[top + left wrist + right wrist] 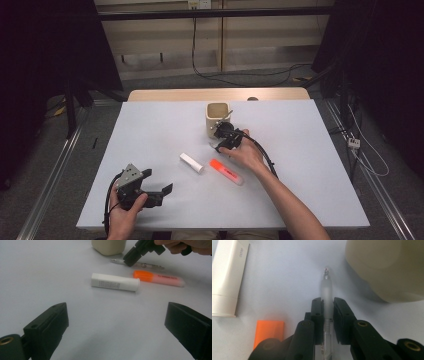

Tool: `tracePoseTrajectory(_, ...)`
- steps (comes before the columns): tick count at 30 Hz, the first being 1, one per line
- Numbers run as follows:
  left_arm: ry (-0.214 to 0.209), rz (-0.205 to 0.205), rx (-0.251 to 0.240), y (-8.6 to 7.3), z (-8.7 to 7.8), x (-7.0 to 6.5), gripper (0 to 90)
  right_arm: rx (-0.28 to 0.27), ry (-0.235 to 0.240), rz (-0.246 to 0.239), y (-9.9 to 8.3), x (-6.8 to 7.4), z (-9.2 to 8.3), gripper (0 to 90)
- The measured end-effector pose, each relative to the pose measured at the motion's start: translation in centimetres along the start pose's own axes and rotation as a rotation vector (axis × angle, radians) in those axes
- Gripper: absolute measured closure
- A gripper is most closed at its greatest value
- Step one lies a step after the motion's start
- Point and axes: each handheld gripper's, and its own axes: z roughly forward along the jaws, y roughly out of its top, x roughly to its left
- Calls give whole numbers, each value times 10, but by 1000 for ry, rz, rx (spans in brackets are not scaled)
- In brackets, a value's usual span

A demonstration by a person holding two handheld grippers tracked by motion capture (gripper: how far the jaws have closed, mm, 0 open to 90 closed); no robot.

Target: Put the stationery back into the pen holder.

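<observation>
While we look down from the high view, the white table (150, 130) takes up most of the scene, with a strip of bare wood along its far edge. Near the middle of its far half stands a beige cup (218, 119), upright and open at the top.

Our left gripper (157, 189) rests near the front left corner of the table, held in our left hand (124, 210). Its jaws are spread wide with nothing between them, and in the left gripper view they frame bare table well short of the objects.

Our right gripper (223, 141) is just in front of the cup, tipped down to the table, with our right hand (248, 152) behind it. In the right gripper view its jaws are pinching a clear pen (326, 293) around the barrel. The pen lies flat on the table, its tip pointing away from the jaws and close beside the cup's base.

An orange highlighter (226, 171) lies just nearer us than the pen, and a white tube (192, 163) lies to its left, a little apart. Both lie flat on the table.
</observation>
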Motion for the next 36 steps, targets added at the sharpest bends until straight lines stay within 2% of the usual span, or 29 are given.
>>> tracePoseTrajectory(14,-4,-8,3,-1,1,1,50,29,-40,-9,4,6,0,813)
tracePoseTrajectory(21,-7,-7,8,-1,1,1,50,23,-31,-7,2,5,-3,813)
tracePoseTrajectory(28,-8,-6,11,-1,1,1,50,-42,-20,-5,-2,5,-15,814)
tracePoseTrajectory(36,-6,-5,11,-1,1,1,50,-164,18,-3,-10,5,-37,813)
